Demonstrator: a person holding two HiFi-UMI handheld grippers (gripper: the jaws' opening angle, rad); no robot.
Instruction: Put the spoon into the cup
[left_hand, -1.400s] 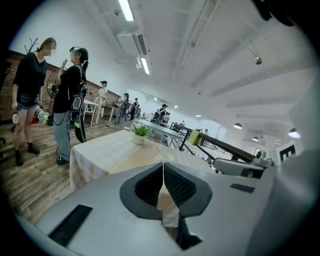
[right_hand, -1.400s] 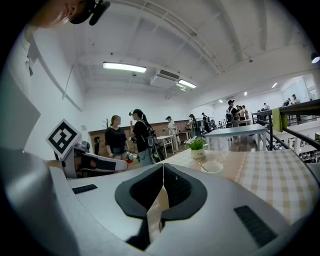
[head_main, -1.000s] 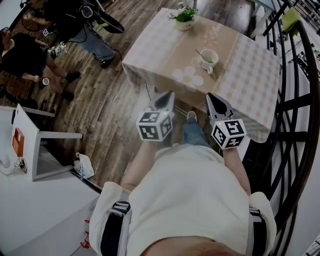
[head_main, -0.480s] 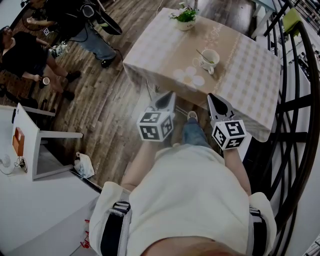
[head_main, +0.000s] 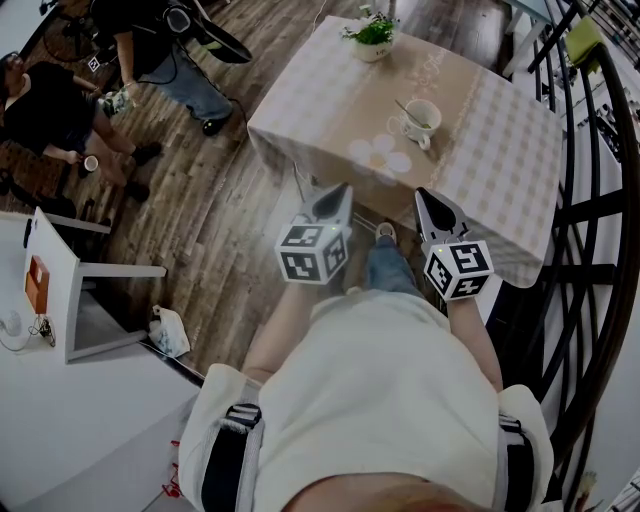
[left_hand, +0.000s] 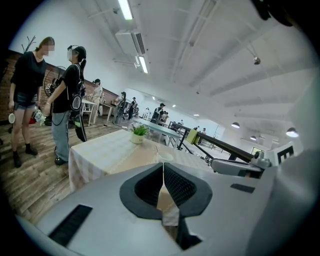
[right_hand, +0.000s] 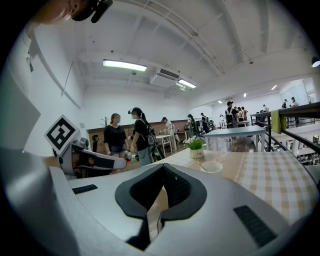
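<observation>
Position: the person stands short of the bench (head_main: 320, 95). Both grippers are held out in front and are well apart from everything on it.

Left gripper (head_main: 338, 192): fingers pressed together, nothing between them.

Right gripper (head_main: 426, 194): fingers likewise pressed together and empty.

Task items: the cup (head_main: 420, 118) stands on the bench's pale central strip, toward the right side. The spoon (head_main: 403, 107) appears to sit in the cup already. Its bowl end is down inside, and the handle leans out over the rim, up and to the left, away from the person. No spoon is seen lying loose on the cloth.

Governing relation: the cup lies straight ahead of the right gripper's fingers, almost in line with them. It lies ahead and to the right of the left gripper. The right gripper is judged the nearer.

Other: a small potted plant (head_main: 370, 38) stands at the far end of the bench, clear of the cup.

Assessment: as things lie, the placement looks complete.
</observation>
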